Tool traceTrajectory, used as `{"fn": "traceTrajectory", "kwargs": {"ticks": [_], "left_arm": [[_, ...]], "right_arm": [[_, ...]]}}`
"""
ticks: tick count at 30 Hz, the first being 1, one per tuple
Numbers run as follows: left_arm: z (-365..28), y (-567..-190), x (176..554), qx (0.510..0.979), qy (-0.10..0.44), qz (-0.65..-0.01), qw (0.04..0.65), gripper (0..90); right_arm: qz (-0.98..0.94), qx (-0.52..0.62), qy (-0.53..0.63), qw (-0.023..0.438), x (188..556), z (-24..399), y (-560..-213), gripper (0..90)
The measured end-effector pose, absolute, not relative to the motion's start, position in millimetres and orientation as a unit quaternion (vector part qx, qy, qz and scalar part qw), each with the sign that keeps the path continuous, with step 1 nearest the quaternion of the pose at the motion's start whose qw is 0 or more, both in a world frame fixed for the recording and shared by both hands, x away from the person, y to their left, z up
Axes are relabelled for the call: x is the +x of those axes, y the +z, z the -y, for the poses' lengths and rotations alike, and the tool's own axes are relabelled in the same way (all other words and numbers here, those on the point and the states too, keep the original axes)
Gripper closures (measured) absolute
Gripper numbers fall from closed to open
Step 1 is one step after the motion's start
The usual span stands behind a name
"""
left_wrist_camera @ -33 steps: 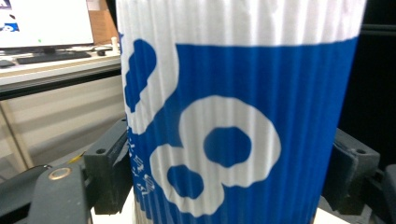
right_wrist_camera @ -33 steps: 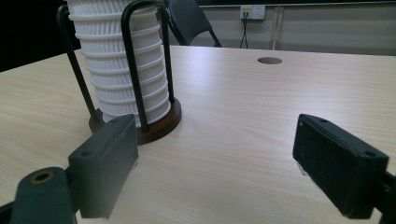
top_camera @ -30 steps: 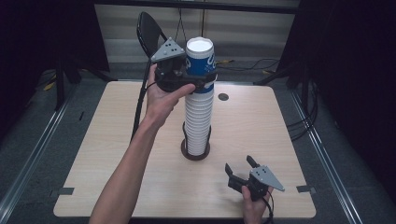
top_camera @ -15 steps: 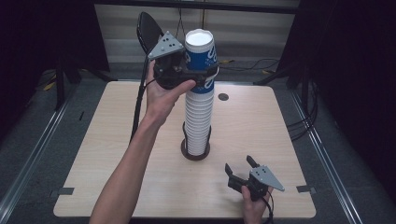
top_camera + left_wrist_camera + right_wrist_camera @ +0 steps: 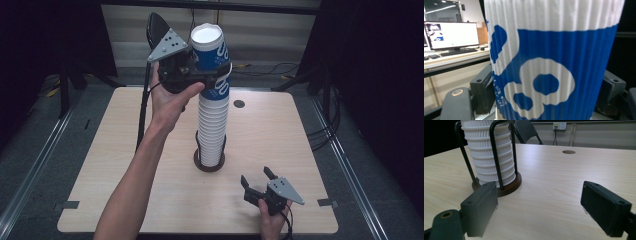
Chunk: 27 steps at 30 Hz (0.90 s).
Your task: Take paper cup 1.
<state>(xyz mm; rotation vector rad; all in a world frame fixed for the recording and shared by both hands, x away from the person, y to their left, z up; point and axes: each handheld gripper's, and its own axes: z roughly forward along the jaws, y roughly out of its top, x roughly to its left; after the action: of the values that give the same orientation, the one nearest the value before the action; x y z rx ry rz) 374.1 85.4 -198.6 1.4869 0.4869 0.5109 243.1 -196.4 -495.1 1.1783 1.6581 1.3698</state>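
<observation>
A tall stack of white ribbed paper cups (image 5: 212,130) stands in a dark round holder (image 5: 209,165) with black wire uprights near the table's middle; the stack (image 5: 491,155) and holder base (image 5: 509,188) also show in the right gripper view. The top cup (image 5: 210,60), blue and white, is clamped by my left gripper (image 5: 202,74), raised high above the table. In the left gripper view that cup (image 5: 549,60) sits between both jaws. My right gripper (image 5: 256,181) rests low near the table's front right, open and empty (image 5: 539,207).
The wooden table (image 5: 100,175) has a small round hole (image 5: 239,104) at the back right. A black chair (image 5: 157,27) stands behind the table. A monitor (image 5: 451,33) on a desk shows in the left gripper view. Cables lie on the floor at right.
My left gripper has lifted the top blue cup slightly higher on the stack. The right gripper has stayed put.
</observation>
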Motion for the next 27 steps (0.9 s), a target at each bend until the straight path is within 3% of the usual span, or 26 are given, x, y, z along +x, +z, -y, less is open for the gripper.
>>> {"fn": "traceTrajectory", "kwargs": {"ticks": [27], "left_arm": [[-146.6,-208.0,364.8,0.643,0.228,-0.257,0.684,20.3]], "right_arm": [[-0.636,0.453,0.524,0.339,242.9,196.0,-495.1,13.6]]}}
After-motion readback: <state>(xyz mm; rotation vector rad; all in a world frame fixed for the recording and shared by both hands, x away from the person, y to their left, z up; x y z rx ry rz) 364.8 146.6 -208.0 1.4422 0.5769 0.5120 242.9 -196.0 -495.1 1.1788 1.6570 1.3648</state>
